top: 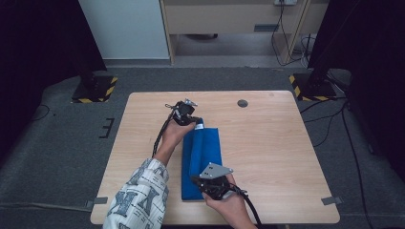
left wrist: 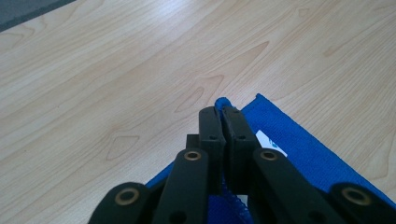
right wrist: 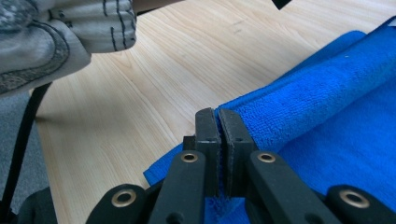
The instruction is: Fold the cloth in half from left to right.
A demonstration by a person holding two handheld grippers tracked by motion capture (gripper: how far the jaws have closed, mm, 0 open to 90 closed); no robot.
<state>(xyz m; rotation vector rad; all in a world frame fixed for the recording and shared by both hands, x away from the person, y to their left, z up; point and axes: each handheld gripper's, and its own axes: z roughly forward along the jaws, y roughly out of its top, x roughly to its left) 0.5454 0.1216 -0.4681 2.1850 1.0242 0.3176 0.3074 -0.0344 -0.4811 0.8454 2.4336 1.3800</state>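
A blue towel (top: 203,152) lies folded into a long strip on the wooden table (top: 277,143), running from the middle toward the near edge. My left gripper (top: 193,121) is at the strip's far end, shut on its far left corner. In the left gripper view the jaws (left wrist: 222,112) are pressed together, a blue tip pokes out above them, and the towel (left wrist: 303,149) with its white label spreads to the right. At the strip's near end my right gripper (top: 200,183) is shut on a near corner. In the right gripper view the closed jaws (right wrist: 218,114) pinch the towel (right wrist: 336,107).
A dark round grommet (top: 242,103) is set in the table's far side. Two stand bases with yellow-black stripes (top: 94,89) (top: 313,87) sit on the floor beyond the far corners. A patterned sleeve (right wrist: 56,32) hangs over the table's left part.
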